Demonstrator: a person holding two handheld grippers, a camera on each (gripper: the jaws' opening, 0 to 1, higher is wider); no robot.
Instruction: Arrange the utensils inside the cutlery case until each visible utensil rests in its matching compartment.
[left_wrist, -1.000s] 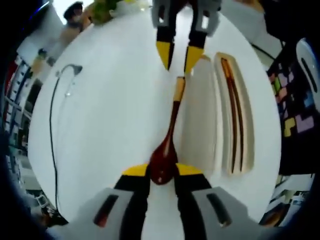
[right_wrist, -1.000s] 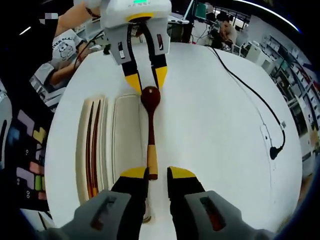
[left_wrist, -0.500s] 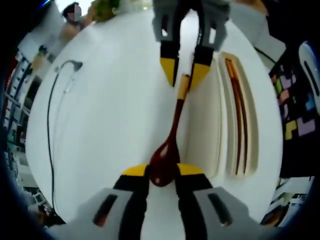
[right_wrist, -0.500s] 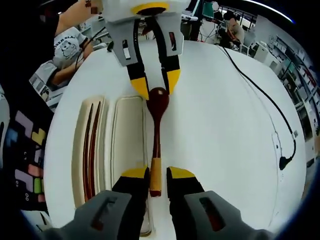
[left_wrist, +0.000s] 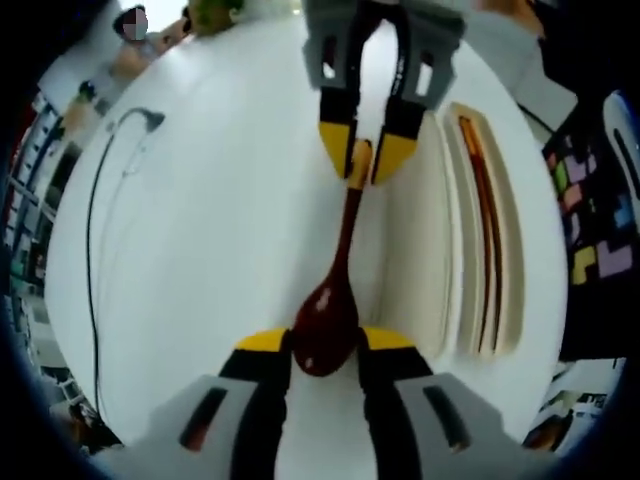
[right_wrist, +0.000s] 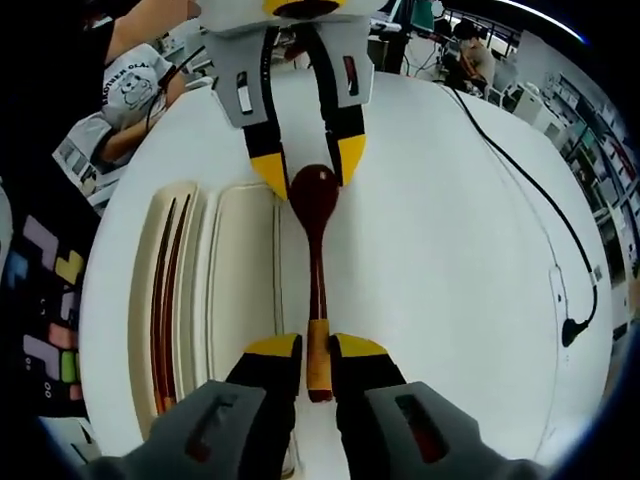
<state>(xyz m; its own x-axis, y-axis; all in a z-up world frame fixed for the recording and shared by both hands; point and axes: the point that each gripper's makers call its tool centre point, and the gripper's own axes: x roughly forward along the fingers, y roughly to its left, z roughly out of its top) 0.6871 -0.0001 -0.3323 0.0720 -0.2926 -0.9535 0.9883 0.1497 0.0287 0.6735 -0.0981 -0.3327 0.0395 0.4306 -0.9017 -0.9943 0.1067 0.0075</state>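
Observation:
A dark red wooden spoon (left_wrist: 345, 235) with a pale handle end hangs between both grippers, beside the cream cutlery case (left_wrist: 420, 250). My left gripper (left_wrist: 325, 342) is shut on the spoon's bowl (right_wrist: 315, 192). In the right gripper view it comes down from the top as the left gripper (right_wrist: 309, 168). My right gripper (right_wrist: 317, 348) has its jaws close on either side of the handle end (right_wrist: 318, 350), with thin gaps showing. It appears from above as the right gripper (left_wrist: 365, 155). Two dark chopsticks (right_wrist: 165, 290) lie in the case's narrow outer slot. The wide compartment (right_wrist: 240, 270) holds nothing.
The round white table (left_wrist: 220, 230) carries a black cable (right_wrist: 545, 230) ending in a plug (right_wrist: 572, 330) on the side away from the case. A mat of coloured blocks (left_wrist: 590, 220) lies beyond the case's edge. A person (right_wrist: 130, 90) sits at the table's far side.
My right gripper has come forward along the spoon, so the handle end now sits deeper between its jaws. The left gripper has kept its hold on the bowl.

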